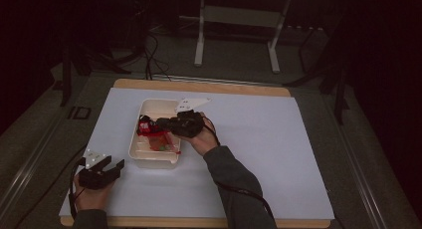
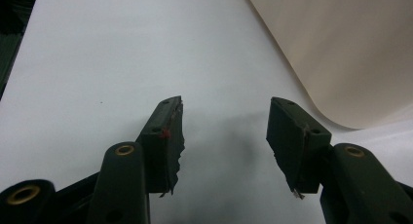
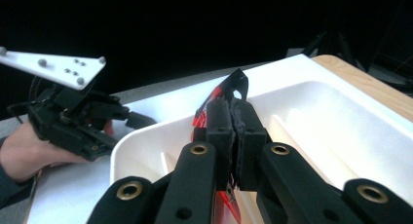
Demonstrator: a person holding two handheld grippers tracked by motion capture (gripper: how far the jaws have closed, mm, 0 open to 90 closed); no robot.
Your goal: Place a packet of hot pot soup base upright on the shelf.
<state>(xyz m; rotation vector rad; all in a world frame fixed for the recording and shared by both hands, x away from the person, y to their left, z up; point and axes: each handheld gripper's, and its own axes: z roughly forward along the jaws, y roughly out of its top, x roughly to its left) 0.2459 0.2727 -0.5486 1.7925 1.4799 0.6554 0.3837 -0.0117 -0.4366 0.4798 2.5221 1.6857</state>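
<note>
A red and black foil packet [image 3: 229, 90] is pinched upright between the jaws of my right gripper [image 3: 233, 107], which is shut on it. In the high view this gripper [image 1: 153, 123] holds the packet [image 1: 144, 127] over the left half of a white plastic tray [image 1: 149, 162]. Several small red, orange and green items [image 1: 161, 143] lie in the tray's near end. My left gripper [image 1: 114, 162] rests on the white mat at the front left, just short of the tray. Its jaws [image 2: 226, 104] stand open with nothing between them.
The tray's cream outer wall [image 2: 341, 48] curves close by the left gripper's right jaw. A white mat [image 1: 259, 139] covers the wooden table [image 1: 199, 85]. The person's left hand [image 3: 22, 156] lies beyond the tray's rim [image 3: 146, 134]. A metal stand [image 1: 236, 35] stands on the floor behind.
</note>
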